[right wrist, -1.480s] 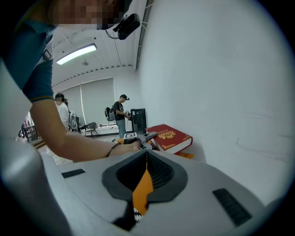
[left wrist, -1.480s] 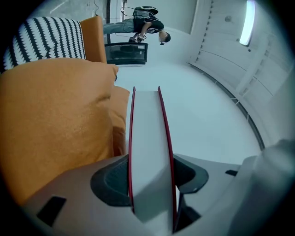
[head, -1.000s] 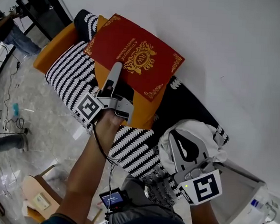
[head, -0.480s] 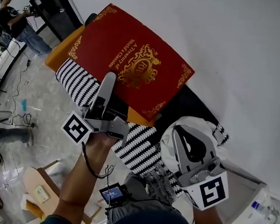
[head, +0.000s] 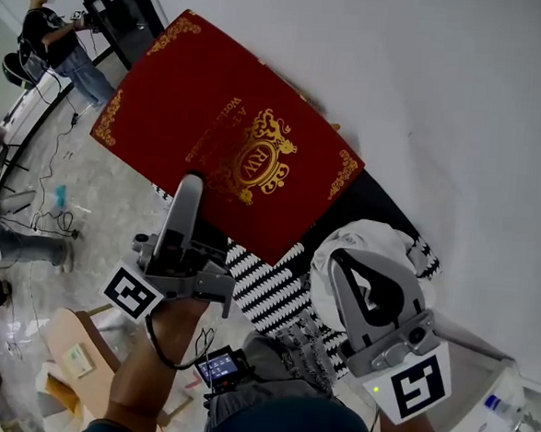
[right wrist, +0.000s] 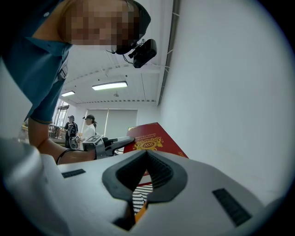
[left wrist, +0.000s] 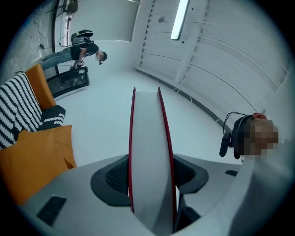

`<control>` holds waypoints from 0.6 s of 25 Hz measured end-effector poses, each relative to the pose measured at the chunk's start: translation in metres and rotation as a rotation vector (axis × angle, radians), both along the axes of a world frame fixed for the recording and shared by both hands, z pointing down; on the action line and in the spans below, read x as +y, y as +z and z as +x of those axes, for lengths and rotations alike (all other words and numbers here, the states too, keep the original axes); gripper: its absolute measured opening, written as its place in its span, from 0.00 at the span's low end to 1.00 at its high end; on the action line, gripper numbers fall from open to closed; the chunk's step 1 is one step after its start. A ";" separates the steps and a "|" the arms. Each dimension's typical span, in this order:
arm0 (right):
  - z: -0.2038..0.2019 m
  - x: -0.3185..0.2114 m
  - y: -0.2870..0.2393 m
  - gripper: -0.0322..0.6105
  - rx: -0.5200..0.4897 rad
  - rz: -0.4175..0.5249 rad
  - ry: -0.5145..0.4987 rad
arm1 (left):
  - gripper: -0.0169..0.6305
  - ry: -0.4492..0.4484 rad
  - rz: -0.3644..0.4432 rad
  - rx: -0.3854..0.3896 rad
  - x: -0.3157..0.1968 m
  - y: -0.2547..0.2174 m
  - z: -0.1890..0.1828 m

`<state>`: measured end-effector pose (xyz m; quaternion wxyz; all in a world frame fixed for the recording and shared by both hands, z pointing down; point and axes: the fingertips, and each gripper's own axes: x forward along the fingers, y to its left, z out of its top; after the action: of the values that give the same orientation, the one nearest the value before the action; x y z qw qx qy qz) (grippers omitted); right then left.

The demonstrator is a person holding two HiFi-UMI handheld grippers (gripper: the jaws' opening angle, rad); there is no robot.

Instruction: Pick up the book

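The left gripper [head: 188,194] is clamped on the lower edge of the red book [head: 228,141], one jaw lying across the gold-crested cover. In the left gripper view the jaws stand wide either side of the book's white page block [left wrist: 150,152], pads pressed against both red boards. The book hangs in the air, tilted, clear of the sofa. From the head view it hides most of the seat, with only a strip of the black-and-white striped cushion [head: 267,289] showing below its corner. The orange cushion [left wrist: 32,156] lies off to the left, well apart from the book.

The right gripper [head: 342,259] has its jaws closed tip to tip with nothing in them [right wrist: 147,154]. It hovers over a white bundle of cloth [head: 384,241] at the sofa's near end, just beside the white wall [head: 445,103].

Farther off, a person [head: 56,39] stands by a black cabinet [head: 128,11]. A wooden stool [head: 71,354] sits on the glossy floor [head: 84,234].
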<state>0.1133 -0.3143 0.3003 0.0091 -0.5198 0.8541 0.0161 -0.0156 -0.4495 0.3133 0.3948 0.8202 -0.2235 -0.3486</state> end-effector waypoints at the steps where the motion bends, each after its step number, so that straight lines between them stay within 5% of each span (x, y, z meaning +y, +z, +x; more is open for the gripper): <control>1: -0.001 0.006 -0.006 0.07 0.002 0.011 -0.009 | 0.41 -0.006 0.009 -0.001 0.009 -0.006 -0.002; 15: -0.029 0.081 -0.055 0.07 0.074 0.100 -0.110 | 0.41 -0.069 0.063 0.005 0.115 -0.063 -0.040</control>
<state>0.0839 -0.2333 0.2456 0.0044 -0.4698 0.8793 0.0776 -0.0553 -0.3344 0.2507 0.3569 0.8233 -0.2395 -0.3708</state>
